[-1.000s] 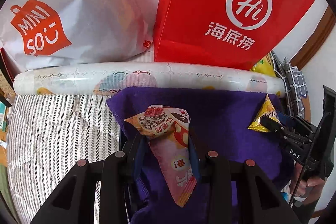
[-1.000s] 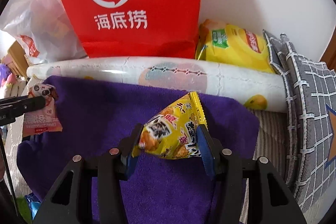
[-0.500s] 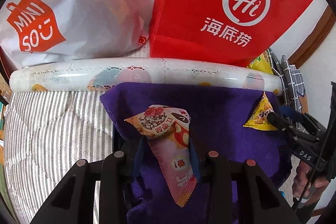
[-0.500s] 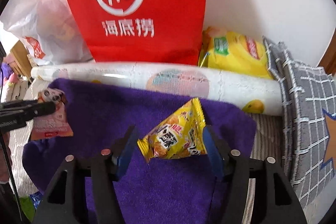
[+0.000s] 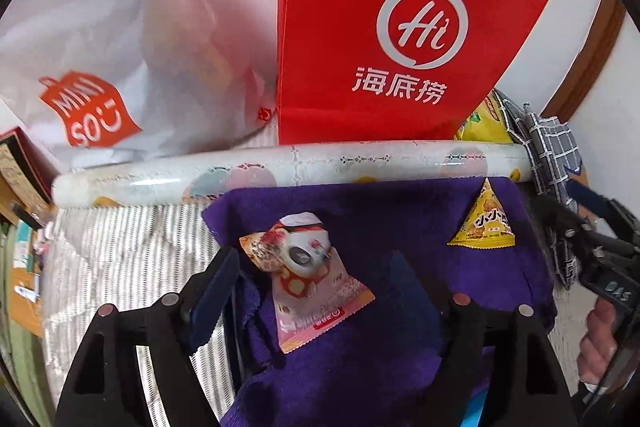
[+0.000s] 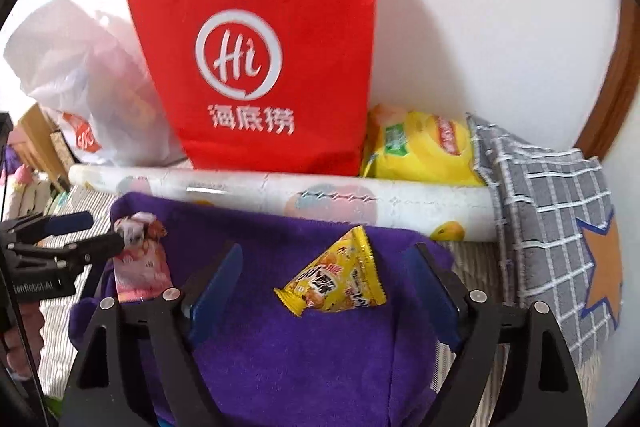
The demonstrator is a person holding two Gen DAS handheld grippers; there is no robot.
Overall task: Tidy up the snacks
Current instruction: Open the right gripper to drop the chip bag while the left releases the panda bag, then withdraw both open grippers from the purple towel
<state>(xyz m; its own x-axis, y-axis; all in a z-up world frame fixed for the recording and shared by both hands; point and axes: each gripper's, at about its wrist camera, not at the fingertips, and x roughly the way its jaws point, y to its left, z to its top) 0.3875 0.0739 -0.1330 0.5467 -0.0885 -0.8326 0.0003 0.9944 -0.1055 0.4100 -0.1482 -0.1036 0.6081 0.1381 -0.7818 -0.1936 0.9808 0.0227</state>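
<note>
Two snack packets lie on a purple towel: a pink packet printed with a cartoon dog, then a yellow triangular packet with Chinese characters too small to read. The left gripper and right gripper each stand released around their packet, pads clear; both jaws have just been opening, having clamped the packets a second ago. Behind, left to right: one white bag marked "MINISO", one red bag marked "Hi 海底捞", one patterned roll and one yellow pack.
</note>
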